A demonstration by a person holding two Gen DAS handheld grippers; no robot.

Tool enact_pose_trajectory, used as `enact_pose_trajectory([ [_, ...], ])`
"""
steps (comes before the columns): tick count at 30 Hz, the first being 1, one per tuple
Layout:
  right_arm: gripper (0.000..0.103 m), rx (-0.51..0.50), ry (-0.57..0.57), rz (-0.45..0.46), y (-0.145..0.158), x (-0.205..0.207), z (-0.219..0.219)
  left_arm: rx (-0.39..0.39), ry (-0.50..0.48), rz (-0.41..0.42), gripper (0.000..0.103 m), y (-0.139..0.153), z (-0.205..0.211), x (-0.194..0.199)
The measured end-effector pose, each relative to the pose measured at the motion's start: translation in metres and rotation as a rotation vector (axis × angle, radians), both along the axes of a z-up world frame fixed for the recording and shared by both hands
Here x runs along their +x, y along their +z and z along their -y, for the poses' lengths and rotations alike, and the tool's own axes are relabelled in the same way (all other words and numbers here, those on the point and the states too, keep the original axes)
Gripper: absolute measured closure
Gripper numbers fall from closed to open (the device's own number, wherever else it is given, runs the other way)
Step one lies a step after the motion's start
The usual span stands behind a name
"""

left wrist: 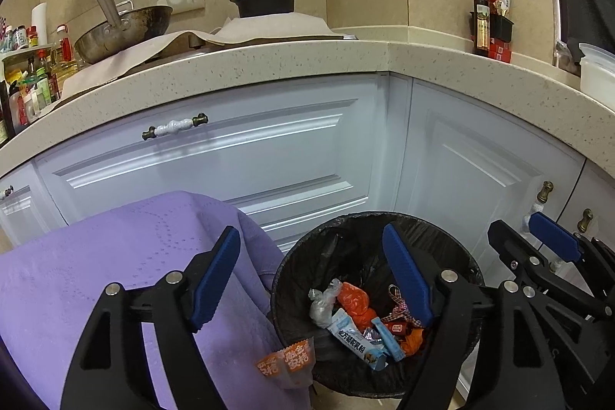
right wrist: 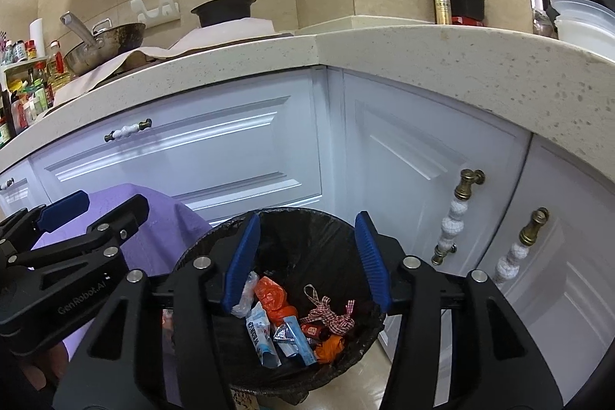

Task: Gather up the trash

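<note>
A round bin with a black liner (left wrist: 296, 279) (right wrist: 292, 225) stands on the floor by the white cabinets. Inside lie several wrappers: an orange one (left wrist: 355, 302) (right wrist: 271, 296), a blue-white packet (left wrist: 355, 337) (right wrist: 261, 333) and a red checked ribbon (right wrist: 330, 314). An orange snack wrapper (left wrist: 290, 362) lies on the purple cloth (left wrist: 77, 275) just left of the bin. My left gripper (left wrist: 311, 271) is open and empty, straddling the cloth's edge and the bin rim. My right gripper (right wrist: 307, 256) is open and empty above the bin.
A speckled countertop (left wrist: 269, 64) runs above the cabinets with a wok (left wrist: 123, 29), a black pot (left wrist: 265, 0) and bottles at the left. Cabinet handles (right wrist: 461, 214) are close on the right. The right gripper also shows in the left wrist view (left wrist: 538, 241).
</note>
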State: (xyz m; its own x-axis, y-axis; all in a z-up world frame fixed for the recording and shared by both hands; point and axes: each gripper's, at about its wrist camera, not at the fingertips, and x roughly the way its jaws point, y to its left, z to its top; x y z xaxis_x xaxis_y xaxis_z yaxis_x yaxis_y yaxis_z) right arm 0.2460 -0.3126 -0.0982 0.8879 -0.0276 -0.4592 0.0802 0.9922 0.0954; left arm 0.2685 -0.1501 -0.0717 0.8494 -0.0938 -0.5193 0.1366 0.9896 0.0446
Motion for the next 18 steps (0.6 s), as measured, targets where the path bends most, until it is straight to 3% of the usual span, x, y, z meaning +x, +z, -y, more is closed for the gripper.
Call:
enact_pose_trajectory([
  [10,0.031,0.003,-0.035,0.022,0.013,-0.026,0.001,-0.010,-0.001,0.021,0.025,0.009,-0.009,-0.025],
  [18,0.023,0.007,-0.040,0.028,0.021,-0.066,-0.010,-0.021,0.005,0.033,0.022,0.017,-0.024,-0.065],
])
